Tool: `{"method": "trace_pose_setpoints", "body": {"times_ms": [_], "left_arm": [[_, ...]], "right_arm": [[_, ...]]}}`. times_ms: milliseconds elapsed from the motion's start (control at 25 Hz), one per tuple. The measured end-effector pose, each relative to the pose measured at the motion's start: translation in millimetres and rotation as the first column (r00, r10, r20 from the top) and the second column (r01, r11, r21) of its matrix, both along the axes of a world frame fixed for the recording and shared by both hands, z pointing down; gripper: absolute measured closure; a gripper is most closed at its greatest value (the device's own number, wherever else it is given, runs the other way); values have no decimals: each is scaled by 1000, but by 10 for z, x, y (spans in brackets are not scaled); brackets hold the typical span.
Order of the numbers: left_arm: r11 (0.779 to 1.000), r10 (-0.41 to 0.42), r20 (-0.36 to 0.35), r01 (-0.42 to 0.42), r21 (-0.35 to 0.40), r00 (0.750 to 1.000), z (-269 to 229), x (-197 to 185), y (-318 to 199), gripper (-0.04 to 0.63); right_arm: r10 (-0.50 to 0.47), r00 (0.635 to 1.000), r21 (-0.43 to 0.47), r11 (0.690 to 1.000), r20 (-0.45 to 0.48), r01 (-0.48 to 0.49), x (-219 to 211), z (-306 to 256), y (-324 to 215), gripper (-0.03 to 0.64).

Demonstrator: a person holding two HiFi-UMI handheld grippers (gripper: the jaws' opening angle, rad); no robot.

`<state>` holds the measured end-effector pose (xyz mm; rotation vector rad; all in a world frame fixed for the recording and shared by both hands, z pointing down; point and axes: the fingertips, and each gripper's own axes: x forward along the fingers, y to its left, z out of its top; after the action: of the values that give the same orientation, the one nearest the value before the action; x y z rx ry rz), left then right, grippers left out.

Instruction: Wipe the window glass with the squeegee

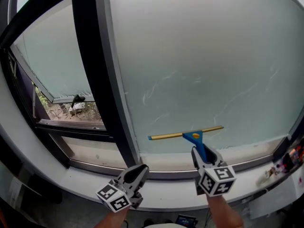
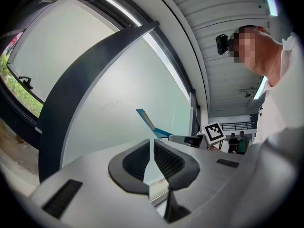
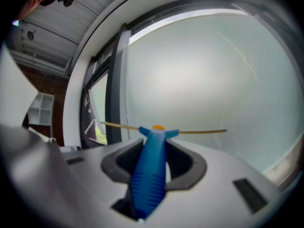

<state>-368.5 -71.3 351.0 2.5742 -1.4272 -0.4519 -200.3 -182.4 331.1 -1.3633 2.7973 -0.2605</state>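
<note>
A squeegee (image 1: 190, 135) with a blue handle and a thin yellow blade lies against the lower part of the frosted window glass (image 1: 199, 61). My right gripper (image 1: 204, 159) is shut on the squeegee's blue handle (image 3: 151, 167), and the blade (image 3: 190, 131) runs level across the glass ahead of it. Lower left, above the sill, my left gripper (image 1: 137, 172) is shut with nothing in it. Its jaws meet at the tips in the left gripper view (image 2: 152, 159), where the squeegee (image 2: 151, 126) shows to the right.
A dark vertical window frame (image 1: 97, 75) divides the big pane from an opened side window (image 1: 52, 51) at the left. A white sill (image 1: 161, 175) runs under the glass. Small items (image 1: 285, 163) sit at the sill's right end. People stand far behind (image 2: 239, 143).
</note>
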Motion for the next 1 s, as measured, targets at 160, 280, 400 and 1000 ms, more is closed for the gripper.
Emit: {"method": "trace_pose_setpoints", "body": {"times_ms": [160,280,400,1000], "left_arm": [[999,33,4,-33,0,999,-48,-107,-66,545],[998,57,18,-57,14,998,-127,-168,-95,545],[998,57,23,-57,22,998,-166,-242,-145,545],[998,-16,67,12,69,998,-371,-72,-639,543]], "right_arm": [[36,999,-1,999,-2,-36,-74,-43,-25,460],[57,998,10,998,-8,-56,-126,-107,-39,460],[60,998,23,998,-9,-60,-187,-145,-58,460],[35,998,119,992,-43,-29,-134,-569,-599,460]]}}
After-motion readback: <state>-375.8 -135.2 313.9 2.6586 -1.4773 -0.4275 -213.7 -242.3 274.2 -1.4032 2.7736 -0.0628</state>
